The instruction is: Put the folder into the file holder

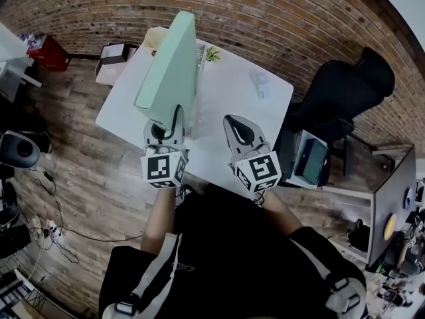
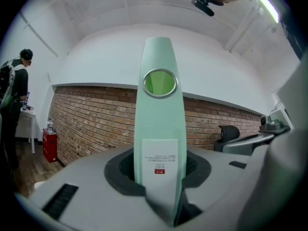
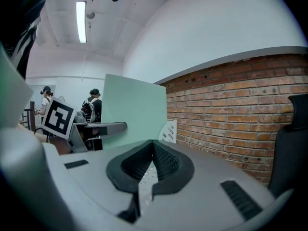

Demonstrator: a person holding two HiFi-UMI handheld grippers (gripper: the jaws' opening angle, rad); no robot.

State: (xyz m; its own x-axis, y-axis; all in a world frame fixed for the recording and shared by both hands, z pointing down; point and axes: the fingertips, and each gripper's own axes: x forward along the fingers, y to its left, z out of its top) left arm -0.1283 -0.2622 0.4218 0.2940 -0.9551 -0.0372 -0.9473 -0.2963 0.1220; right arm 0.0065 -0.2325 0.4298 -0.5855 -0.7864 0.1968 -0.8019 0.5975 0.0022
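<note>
A mint-green folder [image 1: 170,72] stands upright above the white table [image 1: 246,111], its spine with a round finger hole and white label facing my left gripper's camera [image 2: 160,119]. My left gripper [image 1: 166,121] is shut on the folder's lower end, the pads pressing both faces [image 2: 161,191]. A thin pale upright edge, perhaps the file holder [image 1: 200,78], shows just right of the folder and is mostly hidden by it. My right gripper [image 1: 232,121] hangs beside the folder, shut and empty, its pads meeting [image 3: 149,170]. The folder [image 3: 134,112] also fills that view's left middle.
A black office chair [image 1: 345,85] stands right of the table, with a small cabinet [image 1: 309,158] beside it. A little plant [image 1: 212,54] and a white object [image 1: 260,82] sit on the tabletop. Boxes [image 1: 113,57] lie by the brick wall. A person [image 2: 14,85] stands far left.
</note>
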